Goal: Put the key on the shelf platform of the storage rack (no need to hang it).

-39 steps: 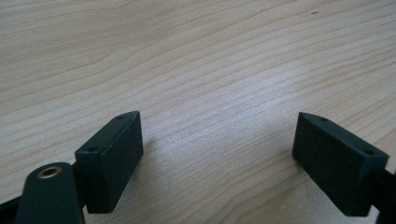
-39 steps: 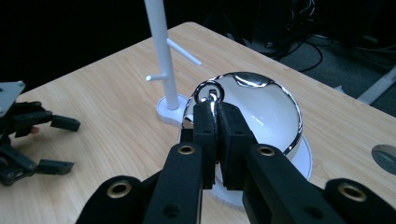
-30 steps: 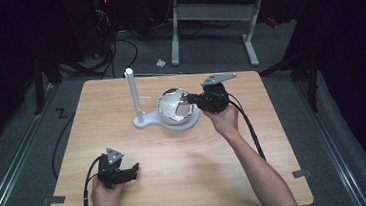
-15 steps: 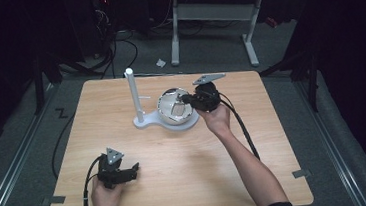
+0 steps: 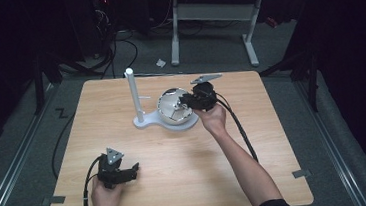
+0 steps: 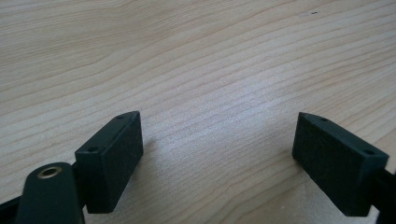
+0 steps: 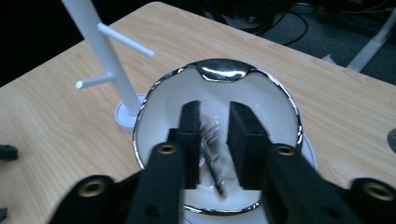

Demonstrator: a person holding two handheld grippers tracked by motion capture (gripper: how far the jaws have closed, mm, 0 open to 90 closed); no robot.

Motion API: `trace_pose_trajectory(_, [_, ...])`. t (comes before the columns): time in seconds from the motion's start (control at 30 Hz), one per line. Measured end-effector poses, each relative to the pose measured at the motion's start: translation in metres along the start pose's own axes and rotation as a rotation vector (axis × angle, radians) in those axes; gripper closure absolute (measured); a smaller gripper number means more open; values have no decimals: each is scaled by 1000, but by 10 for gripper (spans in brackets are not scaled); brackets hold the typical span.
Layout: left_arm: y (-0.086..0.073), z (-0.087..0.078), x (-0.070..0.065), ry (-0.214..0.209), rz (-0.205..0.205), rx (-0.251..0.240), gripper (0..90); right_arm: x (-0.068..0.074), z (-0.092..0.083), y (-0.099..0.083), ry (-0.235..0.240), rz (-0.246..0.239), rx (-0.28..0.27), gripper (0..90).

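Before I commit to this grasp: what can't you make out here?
- Thing between the right gripper jaws in the bowl: blurred in the right gripper view, too small in the high view.
- Whether those jaws grip it: unclear.
- Bowl bottom: hidden by the jaws.
- Stand top: cut off by the edge.

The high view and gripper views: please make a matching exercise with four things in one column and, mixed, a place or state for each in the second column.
Things:
1. left gripper
2. right gripper
3. white stand
4. bowl

Places or states:
a. upright on the table, with side pegs
b. jaws reach into the bowl, nearly closed on a thin metal thing
c. shiny rim, white inside, beside the stand
d. jaws wide apart over bare wood, near the person

Pairs: 1-d, 2-b, 3-a, 4-c
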State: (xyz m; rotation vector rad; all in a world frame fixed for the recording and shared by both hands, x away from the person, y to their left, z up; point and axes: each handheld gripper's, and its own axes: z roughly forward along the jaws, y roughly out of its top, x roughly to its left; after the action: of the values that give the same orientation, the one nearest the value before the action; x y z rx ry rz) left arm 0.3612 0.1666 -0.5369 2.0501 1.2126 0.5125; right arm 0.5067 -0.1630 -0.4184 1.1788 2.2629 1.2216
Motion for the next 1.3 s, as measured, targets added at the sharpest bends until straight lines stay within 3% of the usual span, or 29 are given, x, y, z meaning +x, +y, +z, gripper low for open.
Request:
trace_pose_trajectory(0.33, [0, 0, 0, -1, 0, 0, 168, -2, -4, -8, -23, -1, 0, 648])
trace_pose_trajectory(0.93, [0, 0, 0, -1, 0, -1, 168, -9, -42, -22, -47, -15, -20, 577])
trace_pose_trajectory(1.3, [0, 0, 0, -1, 0, -1, 168, -22, -59, -35, -61, 36, -24, 551])
